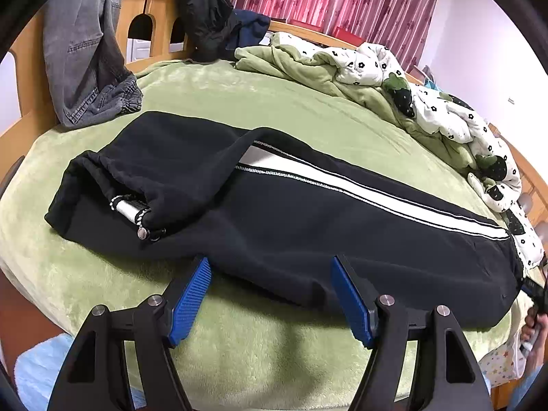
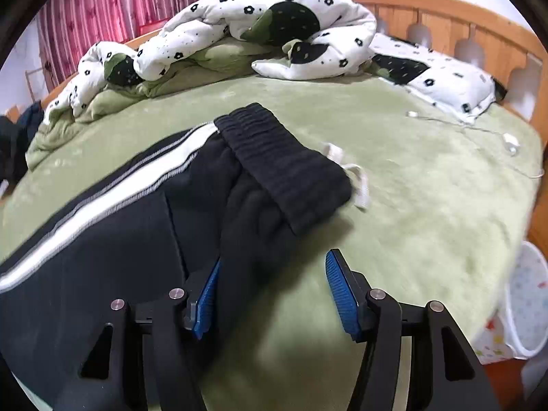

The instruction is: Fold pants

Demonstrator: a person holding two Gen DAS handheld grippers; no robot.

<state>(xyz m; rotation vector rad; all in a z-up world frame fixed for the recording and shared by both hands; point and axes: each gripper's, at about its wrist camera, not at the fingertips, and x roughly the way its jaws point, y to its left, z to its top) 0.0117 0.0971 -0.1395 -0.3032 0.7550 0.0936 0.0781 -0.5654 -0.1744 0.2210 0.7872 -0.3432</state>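
The black pants (image 1: pixel 274 212) are laid lengthwise across the green bed cover (image 1: pixel 239 109), filling the middle of the left wrist view from the cuffs at centre left to the waist end at lower right. The white side stripe (image 1: pixel 376 191) is seen on top, running toward the right edge, so the two legs appear already to have been brought together, one over the other. The upper cuff (image 1: pixel 113 178) is bunched and not squared with the one beneath it.

In the right wrist view the ribbed waistband (image 2: pixel 284 157) is found at centre frame, with a white drawstring (image 2: pixel 356 181) trailing just beside it on the right.

The left gripper (image 1: pixel 270 274) is held with its jaws wide apart at the near edge of a leg, at lower centre; nothing is clamped. The right gripper (image 2: pixel 272 270) is likewise spread wide at lower centre of its view; dark fabric lies between its jaws and against the left blue pad (image 2: pixel 205 294), but no pinch is made.

The lengthwise fold is judged done. The crosswise folds, cuffs toward waistband, are judged still to be made, and the cuffs may need straightening first.
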